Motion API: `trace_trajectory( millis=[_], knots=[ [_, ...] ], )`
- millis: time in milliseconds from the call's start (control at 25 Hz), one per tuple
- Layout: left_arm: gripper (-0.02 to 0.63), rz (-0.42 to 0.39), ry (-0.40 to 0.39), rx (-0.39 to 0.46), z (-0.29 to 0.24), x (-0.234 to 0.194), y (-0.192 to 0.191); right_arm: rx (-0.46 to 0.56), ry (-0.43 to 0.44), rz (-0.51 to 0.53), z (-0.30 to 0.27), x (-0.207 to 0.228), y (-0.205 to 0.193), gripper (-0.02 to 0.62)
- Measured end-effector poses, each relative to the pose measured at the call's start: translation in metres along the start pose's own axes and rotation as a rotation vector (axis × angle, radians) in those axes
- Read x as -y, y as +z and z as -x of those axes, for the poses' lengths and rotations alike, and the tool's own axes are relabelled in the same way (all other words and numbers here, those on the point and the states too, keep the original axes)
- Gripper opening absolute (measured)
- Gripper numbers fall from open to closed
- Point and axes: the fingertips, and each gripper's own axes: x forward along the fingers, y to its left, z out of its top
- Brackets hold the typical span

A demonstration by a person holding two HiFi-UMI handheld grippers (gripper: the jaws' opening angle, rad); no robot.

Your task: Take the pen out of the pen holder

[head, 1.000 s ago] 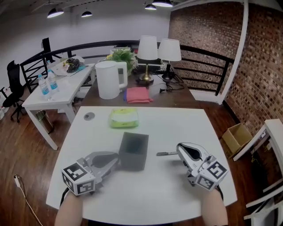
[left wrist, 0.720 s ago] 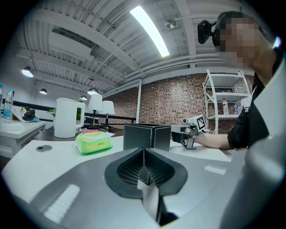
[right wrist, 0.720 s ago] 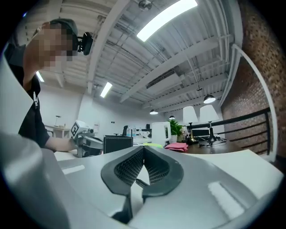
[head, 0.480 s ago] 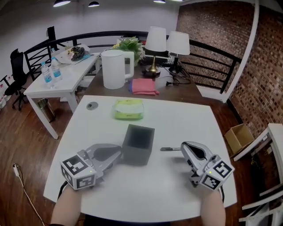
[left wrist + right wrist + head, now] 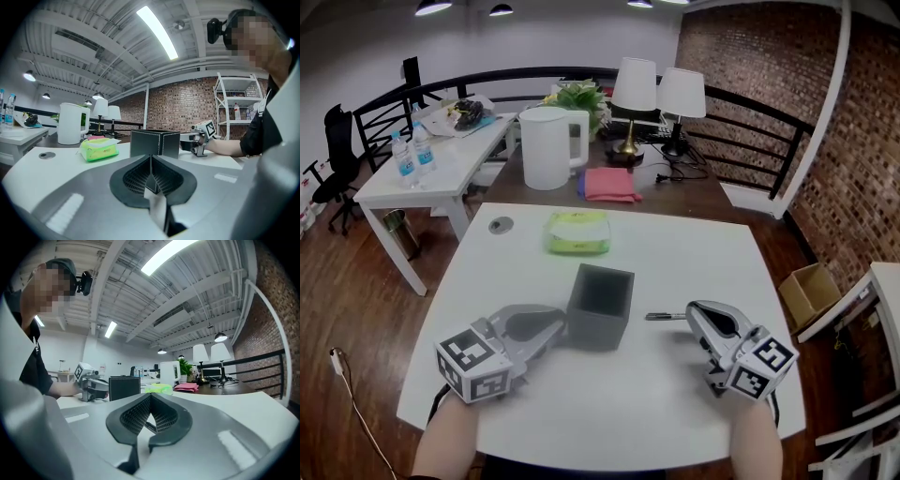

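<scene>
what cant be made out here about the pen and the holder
- Inside of the pen holder: head view, too dark; both gripper views show only its outer walls.
- Rear end of the pen: head view, hidden inside the shut right gripper.
- Whether the left gripper touches the pen holder: head view, its own body covers the spot.

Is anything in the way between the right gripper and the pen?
Nothing visible. The right gripper is shut on the pen, which sticks out of its tip toward the pen holder and is fully outside it.
</scene>
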Motion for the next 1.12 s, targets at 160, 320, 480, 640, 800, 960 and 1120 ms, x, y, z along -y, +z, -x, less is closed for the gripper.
trace_trajectory(
  millis=[160, 320, 480, 640, 800, 960, 1120],
  knots=[
    [0.014, 0.0, 0.001, 0.0, -0.0005, 0.0001, 0.0007, -0.015, 0.01, -0.003, -0.0015, -0.0022, -0.0019, 0.011],
    [0.014, 0.0, 0.001, 0.0, -0.0006, 0.0002, 0.0003, -0.041, 0.008, -0.007, -0.0036, -0.0028, -0.0068, 0.011],
    [0.014, 0.0, 0.003, -0.001, -0.001, -0.0005, 0.0001, -0.039, 0.008, -0.012, -0.0038, -0.0021, -0.007, 0.011],
    [0.014, 0.001, 0.004, -0.001, -0.0004, -0.0003, 0.0001, -0.041, 0.017, -0.01, -0.0037, -0.0049, -0.0064, 0.011],
    [0.014, 0.001, 0.003, -0.001, -0.0006, -0.0008, 0.0008, -0.042, 0.021, -0.009, -0.0041, -0.0053, -0.0061, 0.012],
    [0.014, 0.001, 0.003, -0.001, -0.001, -0.0007, 0.0006, -0.04, 0.032, -0.006, -0.0051, -0.0075, -0.0047, 0.011],
    [0.014, 0.001, 0.002, -0.001, -0.0008, 0.0002, 0.0017, -0.039, 0.035, -0.005, -0.004, -0.0082, -0.0038, 0.012]
  ],
)
